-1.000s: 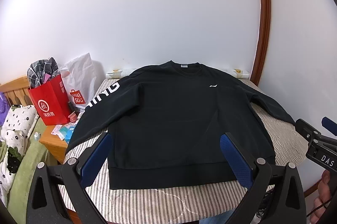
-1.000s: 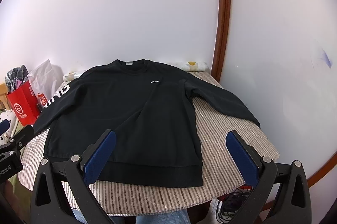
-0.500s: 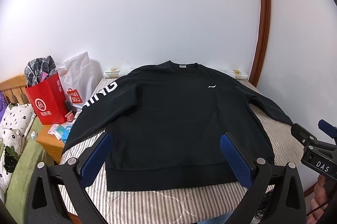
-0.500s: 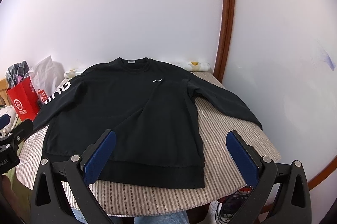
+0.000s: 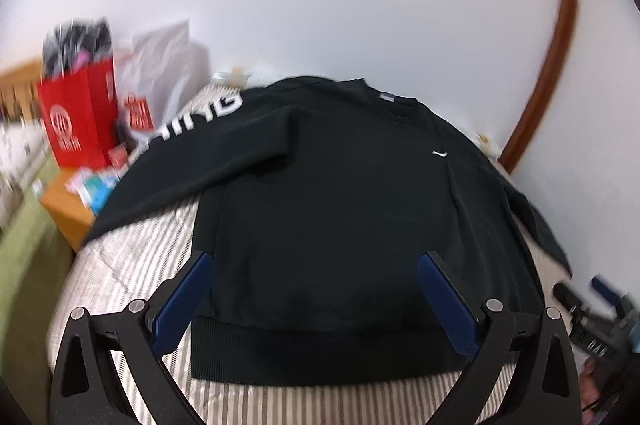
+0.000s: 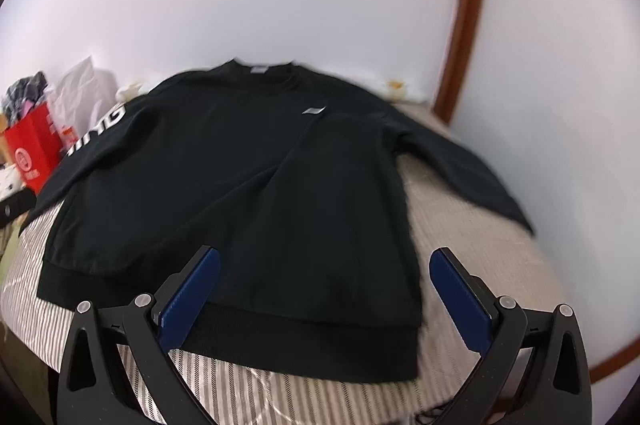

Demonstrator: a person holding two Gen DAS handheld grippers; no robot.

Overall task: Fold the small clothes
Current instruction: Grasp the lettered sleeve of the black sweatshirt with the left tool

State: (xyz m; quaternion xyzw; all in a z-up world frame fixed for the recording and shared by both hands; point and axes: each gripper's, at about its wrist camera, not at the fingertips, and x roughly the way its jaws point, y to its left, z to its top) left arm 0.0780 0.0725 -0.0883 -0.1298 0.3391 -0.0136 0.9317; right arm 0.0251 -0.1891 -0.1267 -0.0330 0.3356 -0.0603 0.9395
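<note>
A black sweatshirt [image 5: 340, 205] lies flat, front up, on a striped table [image 5: 132, 265], collar towards the wall. Its left sleeve with white letters [image 5: 208, 113] points left; its right sleeve [image 6: 460, 161] lies out to the right. My left gripper [image 5: 316, 265] is open and empty above the hem. My right gripper [image 6: 324, 261] is open and empty above the hem's right part [image 6: 320, 345]. The right gripper also shows at the lower right of the left wrist view [image 5: 592, 309].
A red paper bag [image 5: 76, 121] and a white plastic bag [image 5: 160, 65] stand left of the table on a wooden stand [image 5: 68, 209]. A white wall is behind, with a brown curved frame [image 6: 464, 13] at the right. The table edge runs near me.
Both grippers have moved forward and lower towards the sweatshirt's hem. The sweatshirt has not moved. Both grippers stay open.
</note>
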